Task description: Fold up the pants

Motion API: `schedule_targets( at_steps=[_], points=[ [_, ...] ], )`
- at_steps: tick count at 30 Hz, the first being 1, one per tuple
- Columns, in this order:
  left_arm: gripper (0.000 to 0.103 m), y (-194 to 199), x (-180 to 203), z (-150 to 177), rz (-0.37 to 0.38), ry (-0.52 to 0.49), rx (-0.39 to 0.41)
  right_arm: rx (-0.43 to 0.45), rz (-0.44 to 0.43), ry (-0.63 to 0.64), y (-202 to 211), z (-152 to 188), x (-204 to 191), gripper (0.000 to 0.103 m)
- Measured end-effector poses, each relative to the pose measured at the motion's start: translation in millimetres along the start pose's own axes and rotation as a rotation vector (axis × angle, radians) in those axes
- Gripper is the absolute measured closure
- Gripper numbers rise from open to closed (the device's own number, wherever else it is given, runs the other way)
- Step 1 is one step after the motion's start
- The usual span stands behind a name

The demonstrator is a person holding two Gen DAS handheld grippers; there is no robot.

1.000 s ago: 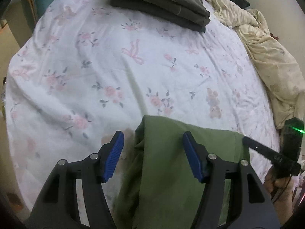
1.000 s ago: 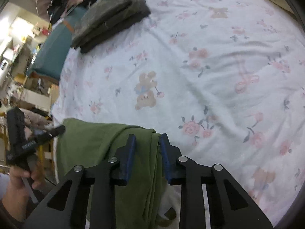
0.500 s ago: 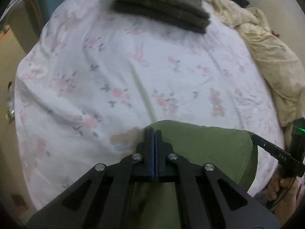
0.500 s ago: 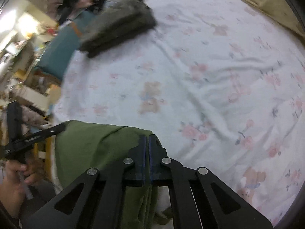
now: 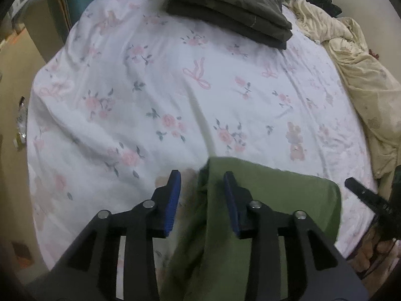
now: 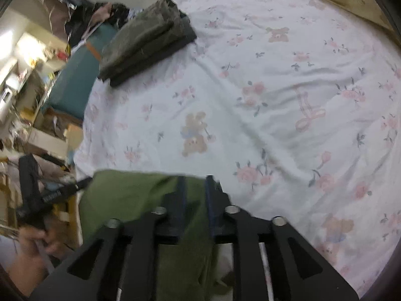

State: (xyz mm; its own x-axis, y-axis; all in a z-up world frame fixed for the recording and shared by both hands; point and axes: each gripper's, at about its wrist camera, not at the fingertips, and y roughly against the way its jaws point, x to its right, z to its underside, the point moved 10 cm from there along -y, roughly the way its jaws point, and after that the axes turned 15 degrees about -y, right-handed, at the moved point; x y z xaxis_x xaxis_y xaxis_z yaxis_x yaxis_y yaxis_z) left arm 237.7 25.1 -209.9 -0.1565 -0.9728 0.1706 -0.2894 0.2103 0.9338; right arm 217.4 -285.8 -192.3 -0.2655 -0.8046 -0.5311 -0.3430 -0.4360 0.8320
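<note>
- Green pants lie at the near edge of the floral bedsheet, their lower part cut off by the frame.
- Left gripper stands spread, cloth edge between its 2 blue pads.
- Right gripper, blurred, stands slightly parted with a fold between its jaws.
- Folded dark clothes rest far back beside a crumpled cream blanket.

pants: olive green | bedsheet: white, pink floral | folded stack: dark grey-olive

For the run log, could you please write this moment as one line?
left gripper: jaws open | right gripper: jaws open | green pants: near bed edge | dark folded clothes: stacked far side
</note>
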Motion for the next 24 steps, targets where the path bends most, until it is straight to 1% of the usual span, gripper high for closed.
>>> schedule_targets(
  at_steps=[2, 3, 4, 6, 7, 8, 9, 10, 11, 13, 14, 15, 17, 19, 20, 21, 22, 23, 24],
  points=[
    [0.069, -6, -2, -5, 0.000, 0.000, -0.012, -0.031, 0.018, 0.017, -12, -2, 0, 0.071],
    [0.068, -11, -2, -7, 0.010, 0.008, -0.025, -0.064, 0.016, 0.013, -21, -1, 0, 0.066],
    [0.066, -14, -1, -9, 0.027, 0.014, -0.034, -0.086, 0.012, 0.004, -28, 0, 1, 0.064],
    [0.066, -24, 2, -11, 0.057, 0.018, -0.053, -0.119, 0.002, -0.019, -40, 2, 4, 0.058],
    [0.069, -27, 5, -12, 0.066, 0.015, -0.057, -0.131, -0.006, -0.026, -44, 3, 5, 0.058],
    [0.078, -32, 7, -13, 0.081, 0.013, -0.066, -0.140, -0.014, -0.027, -46, 5, 4, 0.059],
    [0.090, -37, 13, -12, 0.127, 0.012, -0.074, -0.138, -0.017, -0.014, -47, 5, 3, 0.068],
    [0.101, -40, 17, -11, 0.156, 0.013, -0.086, -0.131, -0.017, -0.001, -46, 6, 1, 0.078],
    [0.103, -41, 19, -10, 0.157, 0.007, -0.093, -0.130, -0.015, 0.017, -45, 6, -1, 0.092],
    [0.103, -37, 25, -10, 0.126, -0.045, -0.080, -0.118, 0.002, 0.069, -42, 9, -6, 0.095],
    [0.103, -33, 25, -11, 0.099, -0.059, -0.067, -0.097, 0.006, 0.086, -37, 9, -9, 0.095],
    [0.103, -27, 24, -12, 0.080, -0.057, -0.043, -0.088, 0.001, 0.071, -34, 8, -8, 0.096],
    [0.103, -23, 21, -10, 0.066, -0.052, -0.031, -0.054, -0.024, -0.010, -26, 3, 0, 0.097],
    [0.103, -22, 18, -9, 0.029, -0.055, -0.023, -0.005, -0.014, -0.088, -20, -5, 13, 0.102],
    [0.103, -23, 14, -8, -0.009, -0.060, -0.024, 0.047, 0.048, -0.144, -16, -13, 30, 0.103],
    [0.103, -28, 9, -7, -0.019, -0.059, -0.039, 0.077, 0.080, -0.164, -14, -19, 42, 0.103],
    [0.103, -31, 8, -6, -0.003, -0.051, -0.056, 0.054, 0.062, -0.191, -17, -20, 47, 0.103],
    [0.103, -30, 9, -8, -0.003, -0.054, -0.042, 0.014, 0.041, -0.214, -21, -17, 50, 0.103],
    [0.103, -26, 11, -12, -0.003, -0.063, -0.021, 0.040, 0.050, -0.197, -16, -19, 48, 0.103]
  ],
)
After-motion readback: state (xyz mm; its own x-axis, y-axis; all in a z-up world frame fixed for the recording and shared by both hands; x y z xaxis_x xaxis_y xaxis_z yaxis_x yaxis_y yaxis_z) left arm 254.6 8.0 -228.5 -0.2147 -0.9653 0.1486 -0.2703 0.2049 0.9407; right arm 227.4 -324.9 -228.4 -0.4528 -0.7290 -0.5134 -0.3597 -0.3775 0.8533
